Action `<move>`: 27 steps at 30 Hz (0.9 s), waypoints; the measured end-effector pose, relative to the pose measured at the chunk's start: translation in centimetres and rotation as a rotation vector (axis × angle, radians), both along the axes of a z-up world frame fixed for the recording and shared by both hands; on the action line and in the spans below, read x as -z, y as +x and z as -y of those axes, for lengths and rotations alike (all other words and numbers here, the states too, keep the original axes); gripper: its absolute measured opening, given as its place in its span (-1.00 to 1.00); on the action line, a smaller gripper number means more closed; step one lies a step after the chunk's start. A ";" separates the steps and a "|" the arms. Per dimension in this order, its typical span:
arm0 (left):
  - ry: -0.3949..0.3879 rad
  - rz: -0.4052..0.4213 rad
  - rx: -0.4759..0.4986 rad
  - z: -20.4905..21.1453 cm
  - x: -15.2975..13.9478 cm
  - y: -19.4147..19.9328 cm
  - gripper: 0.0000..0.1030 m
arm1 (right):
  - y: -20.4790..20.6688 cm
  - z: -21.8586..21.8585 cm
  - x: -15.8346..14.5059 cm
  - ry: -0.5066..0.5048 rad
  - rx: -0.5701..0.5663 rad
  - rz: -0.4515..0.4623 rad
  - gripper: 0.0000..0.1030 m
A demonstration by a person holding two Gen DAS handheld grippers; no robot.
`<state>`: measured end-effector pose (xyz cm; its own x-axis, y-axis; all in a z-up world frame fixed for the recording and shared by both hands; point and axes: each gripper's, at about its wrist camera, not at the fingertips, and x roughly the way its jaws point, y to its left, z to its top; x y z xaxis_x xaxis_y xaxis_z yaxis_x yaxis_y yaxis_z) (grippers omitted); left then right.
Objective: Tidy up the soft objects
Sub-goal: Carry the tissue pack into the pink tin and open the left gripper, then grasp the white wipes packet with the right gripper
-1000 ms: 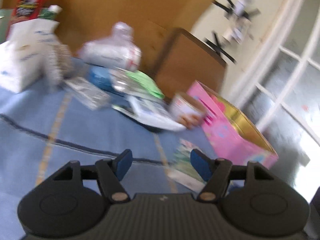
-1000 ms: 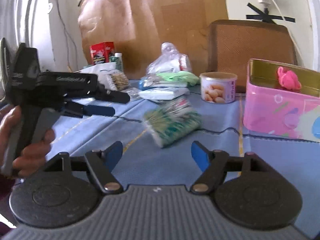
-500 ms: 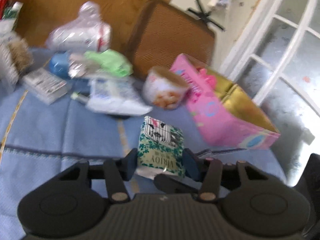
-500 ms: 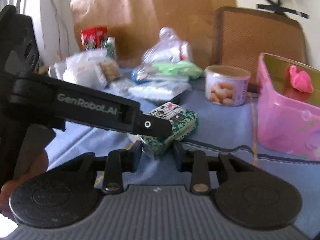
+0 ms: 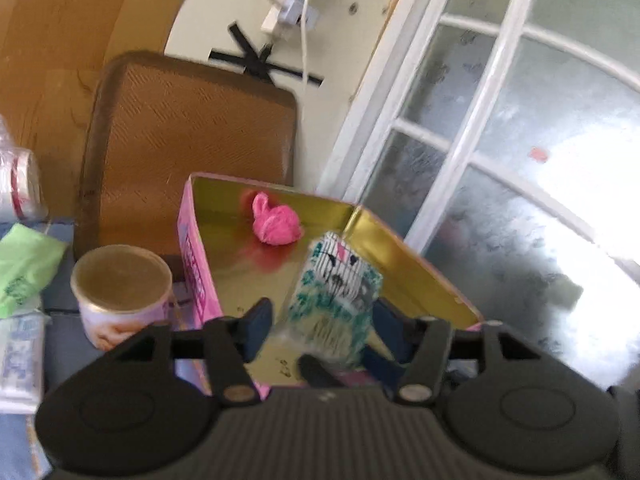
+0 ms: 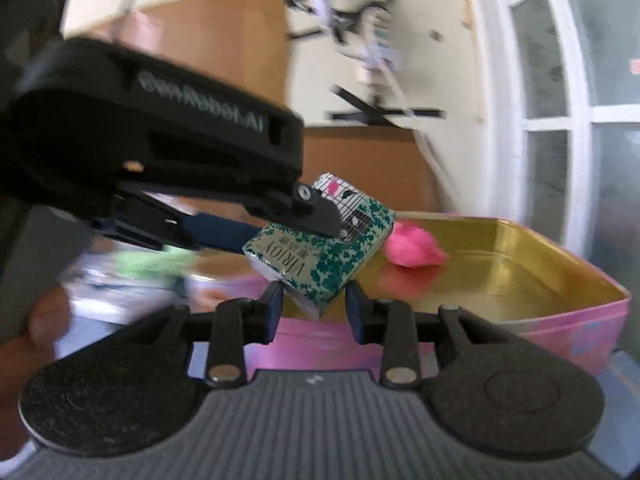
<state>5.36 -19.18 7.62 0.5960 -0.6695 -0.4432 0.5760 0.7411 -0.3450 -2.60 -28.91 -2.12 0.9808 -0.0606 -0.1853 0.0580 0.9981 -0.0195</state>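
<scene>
A green and white tissue pack (image 5: pixel 336 300) hangs over the open pink box (image 5: pixel 200 280) with its gold inside. My left gripper (image 5: pixel 320 320) stands wide around the pack, its left pad clearly apart from it. In the right wrist view my right gripper (image 6: pixel 314 308) is closed on the pack's (image 6: pixel 320 252) lower corner, and the left gripper (image 6: pixel 320 216) reaches in from the left and lies over its top. A pink soft ball (image 5: pixel 276 224) lies in the box (image 6: pixel 560 320), also seen in the right wrist view (image 6: pixel 412 248).
A round tin with a gold lid (image 5: pixel 120 292) stands left of the box. A green packet (image 5: pixel 24 272) and other wrapped goods lie further left on the blue cloth. A brown chair back (image 5: pixel 188 160) stands behind. A window (image 5: pixel 520 160) is to the right.
Both grippers closed in on the tissue pack on the cloth, then lifted it and carried it right, over the open pink box. The left jaws have spread since half a second ago.
</scene>
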 end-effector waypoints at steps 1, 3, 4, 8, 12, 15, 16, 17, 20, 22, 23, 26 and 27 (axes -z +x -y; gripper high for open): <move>0.017 -0.003 -0.021 0.4 0.2 0.1 0.18 | 0.5 0.8 0.2 0.000 0.050 -0.004 -0.10; 0.015 -0.011 -0.035 -0.3 0.7 -0.2 0.18 | 1.0 2.3 0.0 0.045 0.108 -0.002 0.06; -0.004 -0.012 -0.033 -1.5 0.8 -0.6 0.18 | 0.8 3.0 -0.1 0.077 0.112 0.009 0.06; -0.022 0.024 -0.081 -7.6 1.6 -3.2 0.18 | -0.6 3.7 -0.3 0.145 0.084 0.065 0.04; -0.009 0.017 -0.266 -15.4 3.8 -5.0 0.19 | -0.3 0.9 -0.9 0.211 -0.100 0.031 0.01; 0.011 -0.033 -0.430 -20.6 5.8 -4.8 0.19 | 1.8 -2.2 -0.8 0.305 -0.310 -0.100 0.00; 0.020 -0.051 -0.492 -22.2 6.6 -4.9 0.19 | 2.8 -3.4 -0.6 0.321 -0.353 -0.148 0.00; 0.004 -0.075 -0.531 -23.6 7.3 -5.0 0.19 | 3.8 -4.6 -0.4 0.324 -0.374 -0.194 0.01; -0.166 -0.117 -0.584 -27.3 7.9 -5.5 0.32 | 6.4 -8.9 0.3 0.219 -0.394 -0.277 0.08; -0.208 -0.126 -0.627 -28.4 8.2 -5.7 0.41 | 7.7 -11.3 0.5 0.173 -0.394 -0.310 0.25; -0.247 -0.137 -0.619 -29.0 8.5 -5.7 0.42 | 8.1 -12.3 0.5 0.161 -0.400 -0.311 0.46; -0.292 -0.142 -0.636 -29.7 8.8 -5.9 0.42 | 9.3 -14.8 0.7 0.089 -0.380 -0.290 0.79; -0.297 -0.139 -0.636 -29.7 8.8 -5.9 0.42 | 9.7 -15.6 0.9 0.066 -0.374 -0.290 0.79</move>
